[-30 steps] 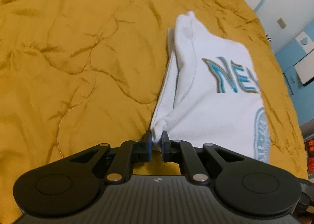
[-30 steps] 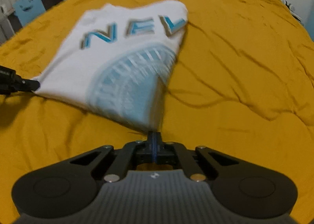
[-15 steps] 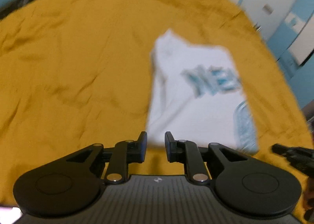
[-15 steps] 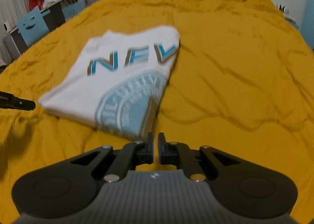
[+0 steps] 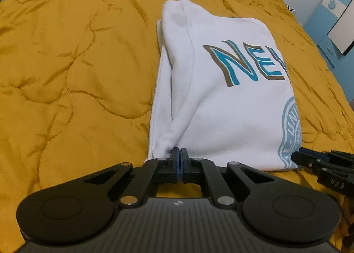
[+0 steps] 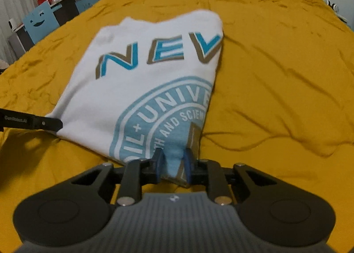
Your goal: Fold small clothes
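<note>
The left gripper [image 5: 179,153] has its jaws pressed nearly together, pinching a bunched near corner of the folded white cotton T-shirt with blue "NEV" lettering and a pale blue round seal [image 5: 221,102]. The right gripper [image 6: 172,161] has the shirt's other near corner, the sealed one, sitting between its blue pads [image 6: 158,160] while its jaws are opening. The shirt stretches away from both, lying flat on the rumpled mustard-yellow quilted bedspread [image 6: 276,89].

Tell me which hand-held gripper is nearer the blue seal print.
Right hand-held gripper: its opening jaws have the seal print corner between them. Left hand-held gripper pinches the white shirt at its plain opposite corner.
</note>
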A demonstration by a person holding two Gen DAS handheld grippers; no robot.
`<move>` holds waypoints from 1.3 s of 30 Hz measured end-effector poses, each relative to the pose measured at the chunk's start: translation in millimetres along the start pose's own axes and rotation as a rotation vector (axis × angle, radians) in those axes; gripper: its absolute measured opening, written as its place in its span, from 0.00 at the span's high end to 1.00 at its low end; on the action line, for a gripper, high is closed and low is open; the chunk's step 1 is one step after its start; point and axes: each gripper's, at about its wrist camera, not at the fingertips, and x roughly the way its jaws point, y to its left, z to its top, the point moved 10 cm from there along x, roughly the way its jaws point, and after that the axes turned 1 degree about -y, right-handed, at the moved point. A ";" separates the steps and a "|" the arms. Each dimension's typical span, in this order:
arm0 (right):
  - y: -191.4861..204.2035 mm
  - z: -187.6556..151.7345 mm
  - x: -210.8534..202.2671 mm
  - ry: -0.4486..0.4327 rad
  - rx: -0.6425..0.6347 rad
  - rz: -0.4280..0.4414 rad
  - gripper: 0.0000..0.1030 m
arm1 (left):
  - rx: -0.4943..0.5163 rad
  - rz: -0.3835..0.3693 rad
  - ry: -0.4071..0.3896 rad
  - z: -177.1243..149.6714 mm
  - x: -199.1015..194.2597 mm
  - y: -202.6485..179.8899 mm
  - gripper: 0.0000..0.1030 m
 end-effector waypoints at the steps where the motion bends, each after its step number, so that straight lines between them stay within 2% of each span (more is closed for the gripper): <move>1: 0.4 -0.4 2.6 0.002 -0.009 -0.003 0.88 | 0.001 0.000 0.002 -0.3 0.8 0.3 0.94; 7: -7.4 4.0 0.9 0.019 0.054 0.020 0.88 | 0.000 0.011 -0.007 4.6 -8.6 -2.3 0.94; 9: -9.2 9.8 -5.5 0.024 0.071 0.032 0.87 | 0.015 0.005 -0.039 12.6 -21.6 -8.9 0.87; 11: -10.9 18.7 -15.0 0.020 0.094 0.052 0.79 | 0.016 -0.031 -0.085 23.3 -35.9 -13.6 0.64; 14: -15.4 36.3 -32.0 -0.031 0.147 0.089 0.62 | 0.002 -0.084 -0.154 44.0 -51.3 -13.2 0.49; 15: -18.0 42.4 -35.6 -0.047 0.167 0.100 0.59 | -0.010 -0.093 -0.173 52.1 -53.7 -10.3 0.46; 17: -26.6 54.4 -39.3 -0.070 0.216 0.117 0.46 | -0.053 -0.119 -0.211 68.3 -55.2 -2.0 0.29; 19: -35.8 62.5 -37.3 -0.082 0.250 0.128 0.39 | -0.116 -0.154 -0.263 84.3 -52.7 11.5 0.20; 20: -41.8 66.8 -34.3 -0.086 0.267 0.130 0.35 | -0.146 -0.166 -0.275 90.9 -47.8 16.7 0.19; 23: -58.5 75.4 -25.8 -0.096 0.326 0.142 0.34 | -0.228 -0.231 -0.248 104.6 -26.1 32.0 0.17; 27: -79.0 87.0 -3.1 -0.100 0.457 0.200 0.34 | -0.354 -0.322 -0.235 115.8 9.5 46.1 0.17; 30: -91.5 96.8 13.1 -0.109 0.511 0.212 0.34 | -0.390 -0.354 -0.219 124.8 34.8 50.6 0.17; 34: -100.6 110.9 39.1 -0.114 0.560 0.268 0.34 | -0.435 -0.442 -0.171 134.3 64.4 50.3 0.17; 39: -114.0 126.2 75.5 -0.099 0.628 0.328 0.36 | -0.430 -0.471 -0.146 155.8 91.2 49.8 0.17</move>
